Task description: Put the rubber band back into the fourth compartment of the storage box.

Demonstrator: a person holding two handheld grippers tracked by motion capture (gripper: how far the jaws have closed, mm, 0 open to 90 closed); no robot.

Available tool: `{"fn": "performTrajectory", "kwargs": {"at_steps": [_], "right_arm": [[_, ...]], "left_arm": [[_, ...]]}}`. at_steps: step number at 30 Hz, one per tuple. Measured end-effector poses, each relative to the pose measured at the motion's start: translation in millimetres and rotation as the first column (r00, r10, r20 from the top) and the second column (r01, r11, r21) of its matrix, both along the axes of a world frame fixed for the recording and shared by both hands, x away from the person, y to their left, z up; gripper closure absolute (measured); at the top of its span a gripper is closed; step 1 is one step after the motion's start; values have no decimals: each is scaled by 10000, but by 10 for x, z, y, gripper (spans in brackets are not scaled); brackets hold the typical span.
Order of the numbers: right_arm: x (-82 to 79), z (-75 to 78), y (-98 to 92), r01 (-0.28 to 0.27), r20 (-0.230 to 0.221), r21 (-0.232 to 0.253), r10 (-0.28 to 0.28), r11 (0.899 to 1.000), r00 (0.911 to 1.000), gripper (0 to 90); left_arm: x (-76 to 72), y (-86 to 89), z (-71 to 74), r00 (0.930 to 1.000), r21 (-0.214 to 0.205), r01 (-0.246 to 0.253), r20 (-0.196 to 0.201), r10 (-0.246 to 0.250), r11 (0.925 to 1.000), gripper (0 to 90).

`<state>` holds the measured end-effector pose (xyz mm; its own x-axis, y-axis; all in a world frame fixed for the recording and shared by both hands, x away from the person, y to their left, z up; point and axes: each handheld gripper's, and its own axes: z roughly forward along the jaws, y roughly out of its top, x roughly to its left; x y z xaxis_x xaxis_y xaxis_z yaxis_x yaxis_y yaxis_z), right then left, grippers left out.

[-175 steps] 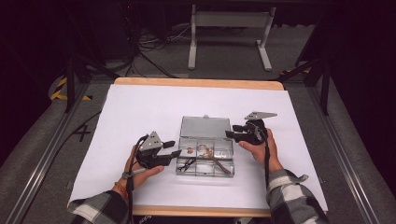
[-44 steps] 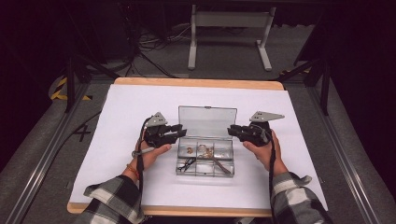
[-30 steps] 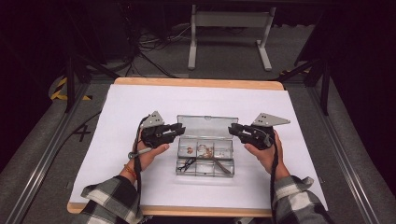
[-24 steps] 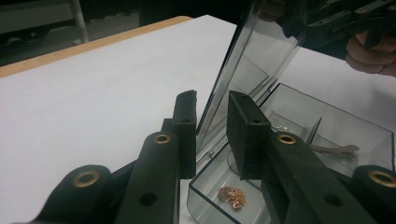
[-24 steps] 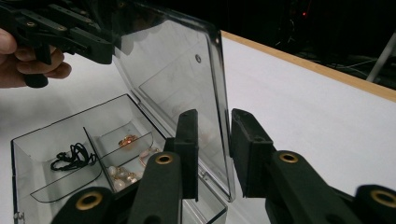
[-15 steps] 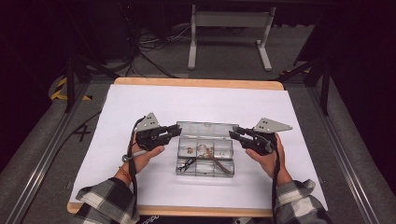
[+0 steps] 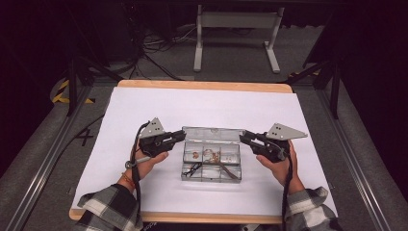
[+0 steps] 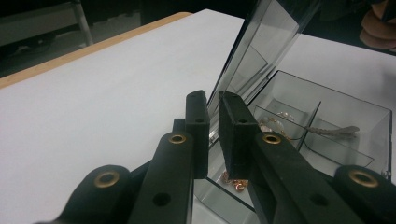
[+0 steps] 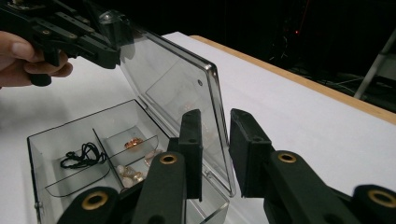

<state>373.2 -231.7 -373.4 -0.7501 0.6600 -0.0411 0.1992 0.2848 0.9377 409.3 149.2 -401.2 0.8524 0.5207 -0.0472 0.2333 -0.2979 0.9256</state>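
Note:
A clear plastic compartment box (image 7: 211, 173) sits mid-table with its hinged lid (image 7: 211, 132) raised and tilted over it. My left gripper (image 7: 183, 136) has just been closing and is shut on the lid's left corner; the lid's edge (image 8: 261, 46) runs down between its pads (image 8: 233, 126). At the lid's right side my right gripper (image 7: 242, 136) has also been closing, and the lid's rim (image 9: 219, 116) stands between its jaws (image 9: 215, 149). A black cord (image 9: 79, 154) and copper jewellery (image 9: 133, 142) lie in the compartments.
White paper (image 7: 144, 106) covers the wooden table, whose far edge (image 7: 202, 85) borders a dark floor with a metal stand (image 7: 235, 29). A thin metal piece (image 8: 331, 130) lies in a front compartment. Plaid sleeves (image 7: 108, 209) enter from the bottom.
The lid has tipped further forward over the box, looking shorter from above. Both grippers stayed at its two ends and sank slightly with it.

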Motion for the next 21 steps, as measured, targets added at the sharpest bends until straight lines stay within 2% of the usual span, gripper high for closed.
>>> {"fn": "performTrajectory", "kwargs": {"at_steps": [9,15,21], "right_arm": [[-49,20,-35,-18,106,-203,20,9998,9999,825],[-77,20,-37,-80,134,-303,84,9995,9999,848],[-93,24,-36,-125,192,-409,132,9991,9997,852]], "left_arm": [[-16,0,4,10000,44,31,-45,-31,10000,826],[-79,4,23,10000,191,-71,-27,72,9998,813],[-163,126,36,9989,273,-369,-276,376,9989,807]]}}
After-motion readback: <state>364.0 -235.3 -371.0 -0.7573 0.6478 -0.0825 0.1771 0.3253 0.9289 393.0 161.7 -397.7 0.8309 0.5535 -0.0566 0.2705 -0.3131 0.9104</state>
